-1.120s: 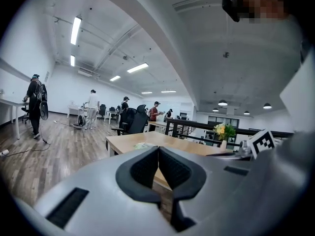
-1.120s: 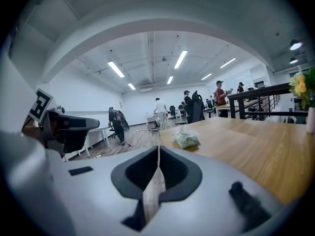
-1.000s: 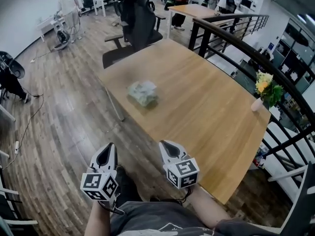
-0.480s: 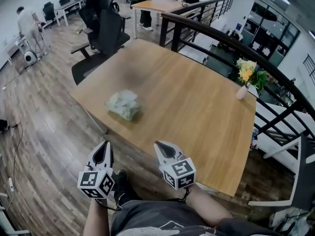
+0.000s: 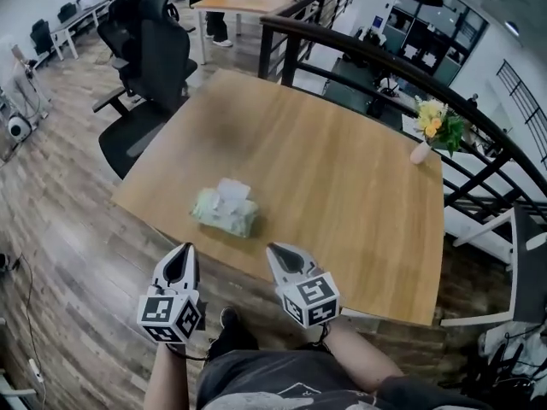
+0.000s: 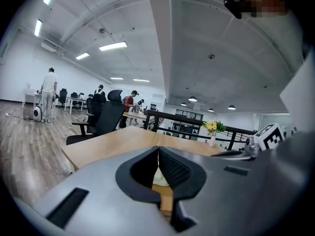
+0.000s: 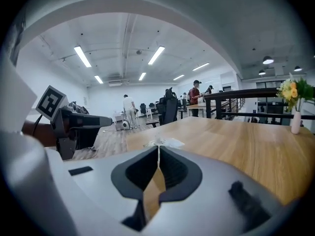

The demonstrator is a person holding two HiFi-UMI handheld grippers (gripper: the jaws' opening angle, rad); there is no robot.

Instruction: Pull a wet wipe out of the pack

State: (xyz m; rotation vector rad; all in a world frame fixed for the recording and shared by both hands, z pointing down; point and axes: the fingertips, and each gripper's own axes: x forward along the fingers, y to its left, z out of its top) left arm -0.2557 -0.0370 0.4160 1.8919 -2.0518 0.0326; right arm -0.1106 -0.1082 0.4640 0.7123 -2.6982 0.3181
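A pale green wet wipe pack (image 5: pixel 225 210) with a white wipe sticking up from its top lies near the front edge of the wooden table (image 5: pixel 342 186). My left gripper (image 5: pixel 183 249) hovers off the table's near edge, in front of and slightly left of the pack, shut and empty. My right gripper (image 5: pixel 274 248) is level with it, just over the table edge to the pack's right, also shut and empty. In the right gripper view the pack (image 7: pixel 162 142) shows just beyond the closed tips (image 7: pixel 158 148). The left gripper (image 6: pixel 158 149) points over the table.
A small vase of flowers (image 5: pixel 432 131) stands at the table's far right corner. A black office chair (image 5: pixel 149 58) sits at the far left side. A dark railing (image 5: pixel 376 54) runs behind the table. People stand at desks far back.
The table and pack have come closer and now sit just ahead of both grippers. Both grippers moved forward together and stayed shut.
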